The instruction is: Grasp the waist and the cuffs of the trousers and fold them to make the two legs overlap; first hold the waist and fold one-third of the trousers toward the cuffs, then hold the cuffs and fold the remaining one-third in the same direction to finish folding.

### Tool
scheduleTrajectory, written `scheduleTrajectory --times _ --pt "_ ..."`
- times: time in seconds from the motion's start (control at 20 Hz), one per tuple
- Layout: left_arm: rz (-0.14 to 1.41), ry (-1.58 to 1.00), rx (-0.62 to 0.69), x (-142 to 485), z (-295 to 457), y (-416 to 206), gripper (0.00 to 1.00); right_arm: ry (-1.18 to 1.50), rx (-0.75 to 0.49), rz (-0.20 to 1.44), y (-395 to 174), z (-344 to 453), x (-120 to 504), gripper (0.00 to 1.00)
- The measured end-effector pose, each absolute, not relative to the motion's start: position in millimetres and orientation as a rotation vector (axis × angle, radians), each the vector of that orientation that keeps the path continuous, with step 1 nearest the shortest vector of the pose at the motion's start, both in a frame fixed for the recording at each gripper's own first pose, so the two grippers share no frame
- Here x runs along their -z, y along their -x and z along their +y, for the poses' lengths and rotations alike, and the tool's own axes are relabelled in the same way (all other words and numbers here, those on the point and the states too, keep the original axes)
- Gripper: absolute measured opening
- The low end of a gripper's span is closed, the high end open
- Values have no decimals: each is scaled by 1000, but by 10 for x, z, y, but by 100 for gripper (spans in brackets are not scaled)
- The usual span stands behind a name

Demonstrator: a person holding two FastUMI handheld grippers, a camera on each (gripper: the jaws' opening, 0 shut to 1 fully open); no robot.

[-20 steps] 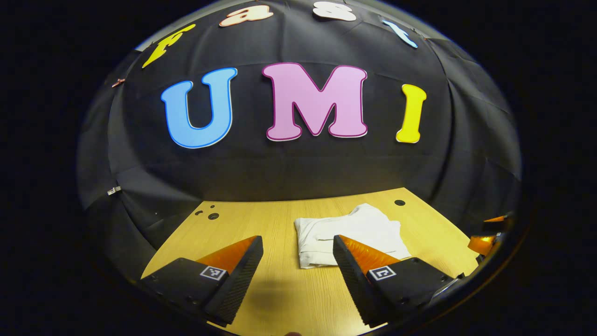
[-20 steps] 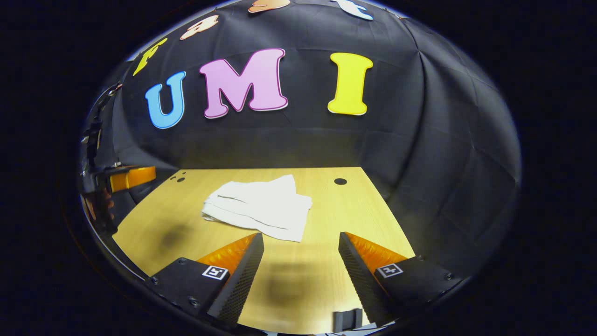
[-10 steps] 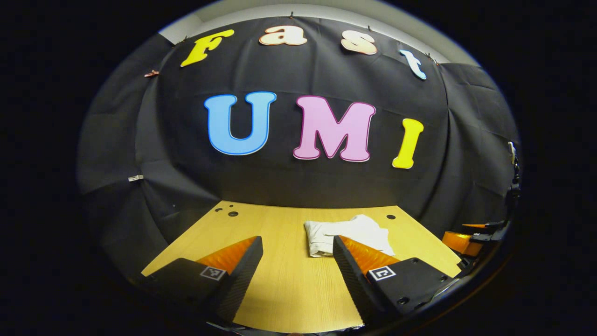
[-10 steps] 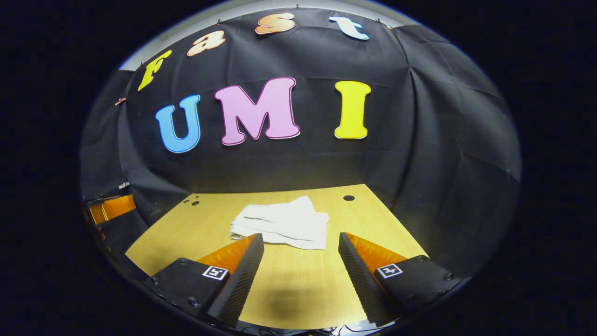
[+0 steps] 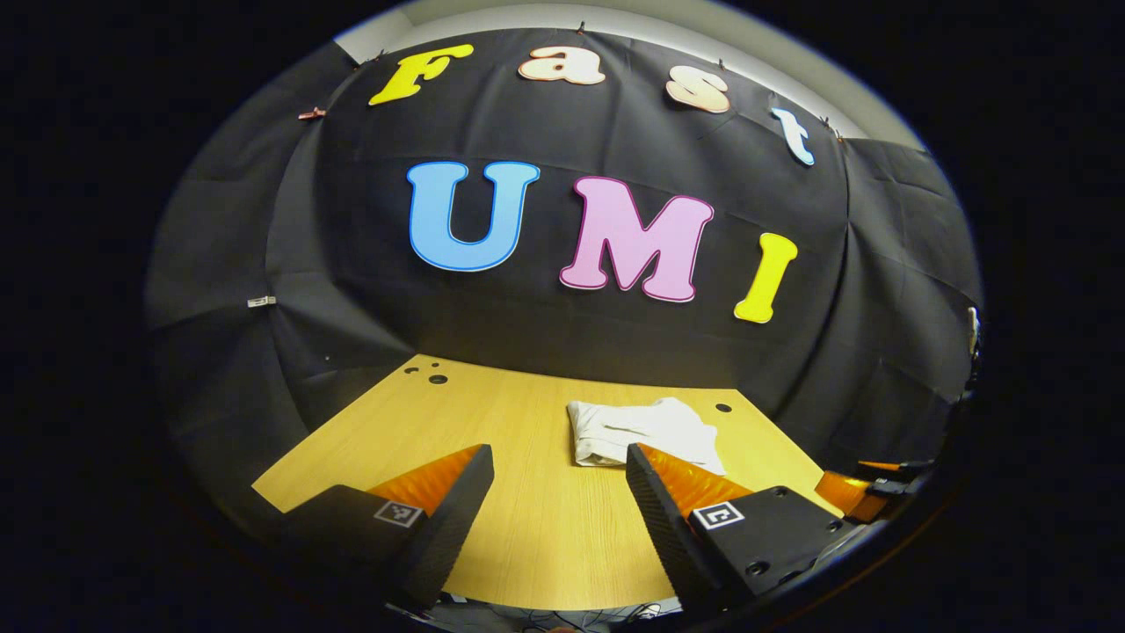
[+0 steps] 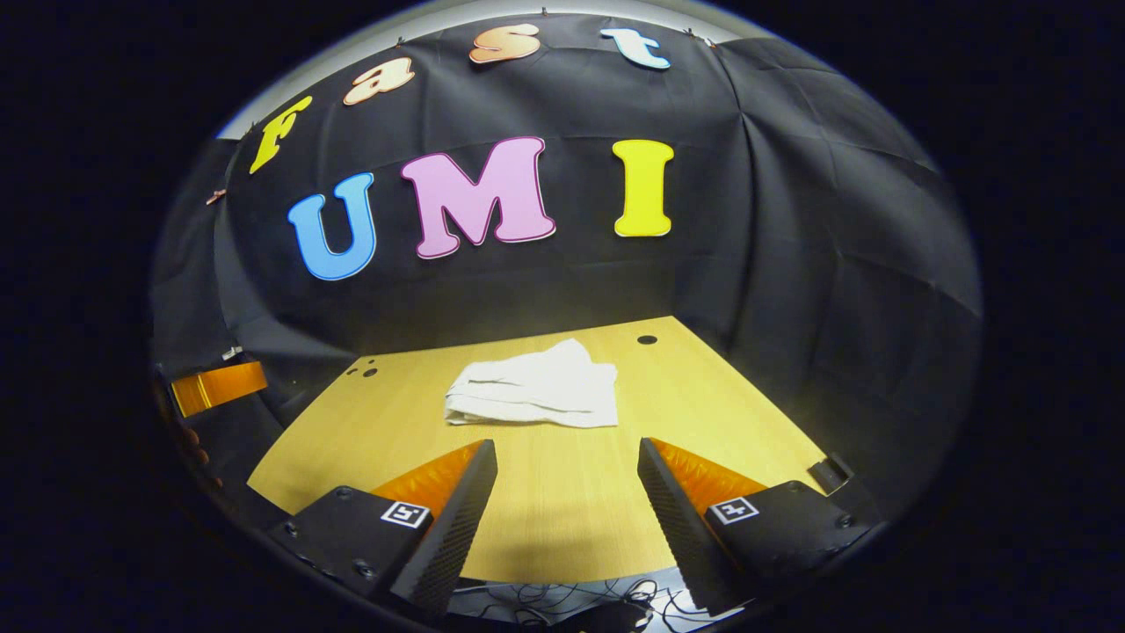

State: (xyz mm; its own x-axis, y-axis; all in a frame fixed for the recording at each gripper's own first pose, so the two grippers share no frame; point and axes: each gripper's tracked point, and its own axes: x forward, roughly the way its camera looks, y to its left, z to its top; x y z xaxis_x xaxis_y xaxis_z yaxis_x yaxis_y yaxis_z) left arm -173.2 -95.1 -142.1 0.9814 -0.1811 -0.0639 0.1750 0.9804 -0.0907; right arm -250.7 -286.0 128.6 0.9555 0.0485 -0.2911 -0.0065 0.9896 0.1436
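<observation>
The white trousers (image 5: 637,431) lie folded into a small bundle on the wooden table (image 5: 492,422), toward its far right part. In the right gripper view the same bundle of trousers (image 6: 536,396) rests mid-table, well beyond the fingers. My left gripper (image 5: 560,462) is open over the table's near edge, holding nothing, with its right finger overlapping the bundle's near corner in the image. My right gripper (image 6: 567,457) is open too, held back near the front edge with bare wood between its fingers.
The table (image 6: 703,413) has small round holes at its far corners (image 6: 647,339) (image 5: 437,380). Black cloth walls close it in behind and at both sides. The other gripper shows at the view edges (image 5: 857,492) (image 6: 218,387). Cables (image 6: 562,602) lie below the front edge.
Both grippers have drawn back from the folded trousers toward the table's front edge and tilted up; the bundle looks smaller and farther. The trousers have not moved.
</observation>
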Motion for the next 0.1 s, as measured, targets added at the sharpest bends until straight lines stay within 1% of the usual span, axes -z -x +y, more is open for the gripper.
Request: scheduleTrajectory --times 0.1 --pt "65 49 201 1449 -1023 1740 95 -104 -56 308 2556 -2780 -1272 99"
